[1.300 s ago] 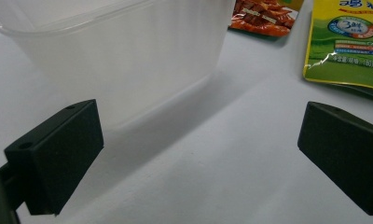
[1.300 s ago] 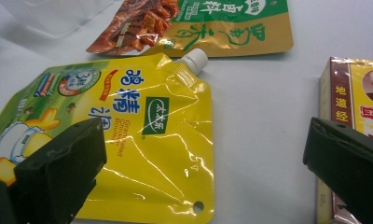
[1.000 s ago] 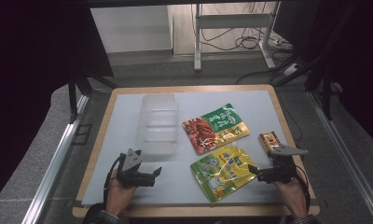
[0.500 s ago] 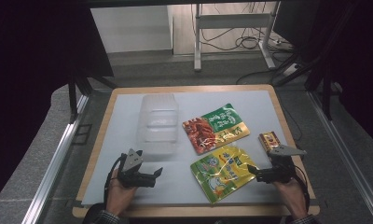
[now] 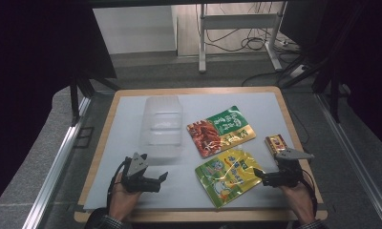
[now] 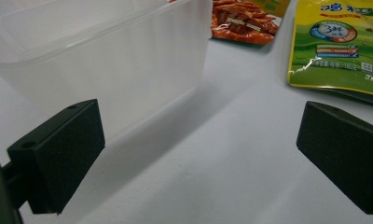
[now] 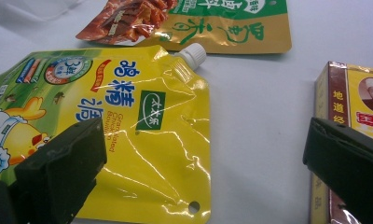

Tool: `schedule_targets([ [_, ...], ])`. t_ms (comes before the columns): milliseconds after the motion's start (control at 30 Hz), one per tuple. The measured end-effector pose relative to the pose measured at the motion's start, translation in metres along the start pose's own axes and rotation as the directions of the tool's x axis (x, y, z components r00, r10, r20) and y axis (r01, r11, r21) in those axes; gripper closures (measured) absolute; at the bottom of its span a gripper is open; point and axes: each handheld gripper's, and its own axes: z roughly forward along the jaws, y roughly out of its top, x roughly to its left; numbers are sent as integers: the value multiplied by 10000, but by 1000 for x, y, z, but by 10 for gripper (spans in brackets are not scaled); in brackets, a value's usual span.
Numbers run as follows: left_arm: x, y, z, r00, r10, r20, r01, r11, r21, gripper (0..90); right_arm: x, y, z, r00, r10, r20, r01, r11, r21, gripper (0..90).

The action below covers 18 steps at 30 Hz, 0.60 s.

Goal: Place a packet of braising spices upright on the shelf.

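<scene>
Yellow pouch (image 5: 228,174) lies flat on the white table (image 5: 284,114), near the front edge and right of centre, its white spout cap (image 7: 192,52) pointing toward the far side. We hold the right gripper (image 5: 261,175) just beside the pouch's right edge, jaws wide apart and empty; in the right gripper view one jaw sits over the pouch's lower corner, the other over the small box (image 5: 276,143). That box rests just right of the pouch, near the table's right edge. Beyond the pouch we note a red-and-green packet (image 5: 220,130), flat, close to the spout. Clear plastic tub (image 5: 161,125) stands left of the packet. We keep the left gripper (image 5: 161,177) at front left, near the tub's front wall, jaws apart, nothing between them.
</scene>
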Motion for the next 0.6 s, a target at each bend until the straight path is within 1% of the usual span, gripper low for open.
schedule_targets([
  [167, -2, 2, 0, 10000, 15, 81, -15, 9999, 99, 4, 0, 0, 0, 10000, -8, 11, 8, 10000, -20, 0],
  [233, -3, 2, 1, 9998, -50, 172, 47, 9999, 153, 4, 0, 0, 0, 10000, -10, 10, 10, 10000, 2, 0],
  [400, -9, 6, 1, 9988, -22, 492, 4, 9993, 370, 16, 1, 0, 0, 10000, -60, -4, 60, 10000, -28, 0],
  [500, -11, 6, 3, 9985, 9, 540, -36, 9988, 488, 10, 2, 1, 0, 9999, -123, 24, 123, 9999, -21, 0],
  [533, -12, 7, 3, 9973, -14, 732, -19, 9990, 450, 9, 2, 1, 0, 9999, -136, 20, 136, 9999, -14, 0],
  [600, -13, 9, 2, 9953, -135, 955, 106, 9995, 312, 11, 3, 1, 0, 9998, -183, 23, 183, 9998, 17, 0],
])
